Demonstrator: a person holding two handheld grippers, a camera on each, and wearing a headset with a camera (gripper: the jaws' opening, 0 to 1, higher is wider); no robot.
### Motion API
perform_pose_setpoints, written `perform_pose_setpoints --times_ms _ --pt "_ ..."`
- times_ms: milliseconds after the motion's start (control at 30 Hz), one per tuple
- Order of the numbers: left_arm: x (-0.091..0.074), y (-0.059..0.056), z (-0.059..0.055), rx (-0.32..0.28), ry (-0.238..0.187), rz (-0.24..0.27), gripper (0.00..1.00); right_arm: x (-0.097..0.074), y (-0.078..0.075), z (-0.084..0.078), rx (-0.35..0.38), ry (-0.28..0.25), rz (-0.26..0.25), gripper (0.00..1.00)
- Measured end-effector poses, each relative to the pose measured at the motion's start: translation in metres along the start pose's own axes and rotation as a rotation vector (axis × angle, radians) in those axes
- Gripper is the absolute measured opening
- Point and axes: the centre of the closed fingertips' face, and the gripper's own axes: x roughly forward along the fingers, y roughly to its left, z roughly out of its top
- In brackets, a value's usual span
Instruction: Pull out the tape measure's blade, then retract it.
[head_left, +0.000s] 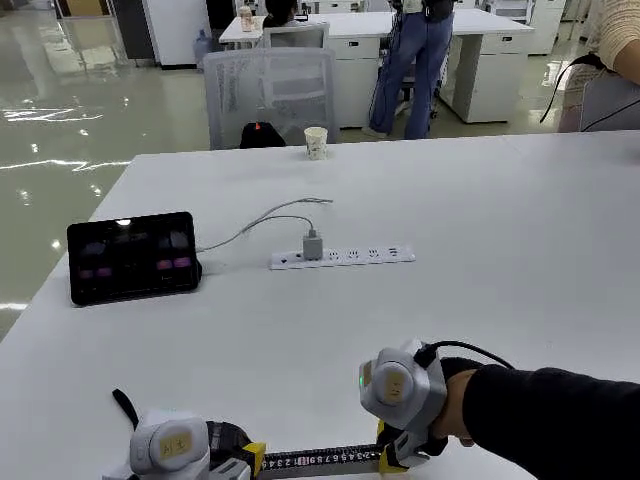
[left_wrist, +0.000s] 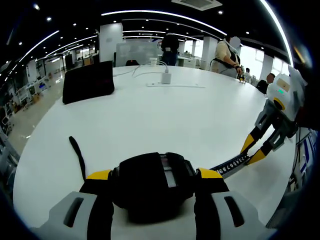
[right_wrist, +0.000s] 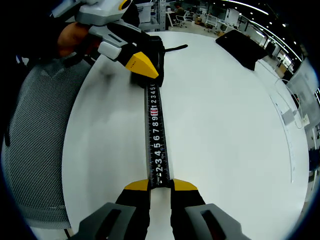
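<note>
The black tape measure case (left_wrist: 152, 187) rests on the white table (head_left: 480, 230), held between the yellow-tipped jaws of my left gripper (left_wrist: 155, 175), which is shut on it. Its wrist strap (left_wrist: 77, 155) trails to the left. The blade (right_wrist: 156, 135) is pulled out a short way, numbers facing up, just above the tabletop. My right gripper (right_wrist: 160, 186) is shut on the blade's end. In the head view, the left gripper (head_left: 250, 458) and case (head_left: 228, 440) sit at the bottom edge, the blade (head_left: 320, 460) runs right to the right gripper (head_left: 393, 458).
A dark tablet (head_left: 132, 256) stands at the left of the table. A white power strip (head_left: 343, 256) with a charger and cable lies mid-table, and a paper cup (head_left: 316, 142) is at the far edge. A mesh chair (head_left: 270, 95) and people stand beyond.
</note>
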Motion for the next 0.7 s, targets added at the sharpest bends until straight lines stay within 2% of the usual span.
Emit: perform_pose_setpoints --times_ms 233,367,700 --pt "0.0 -0.0001 -0.0001 -0.002 0.002 -0.001 0.6 0.0011 -0.0008 0.0034 -0.021 -0.029 0.006 0.12" --pt "0.0002 0.0001 -0.0003 -0.003 0.002 -0.002 0.6 0.0014 -0.0009 0.005 0.0 -0.045 0.005 0.12" --pt "0.0008 0.0007 -0.0008 -0.007 0.004 -0.004 0.6 0.003 -0.0002 0.01 -0.008 -0.051 0.003 0.11"
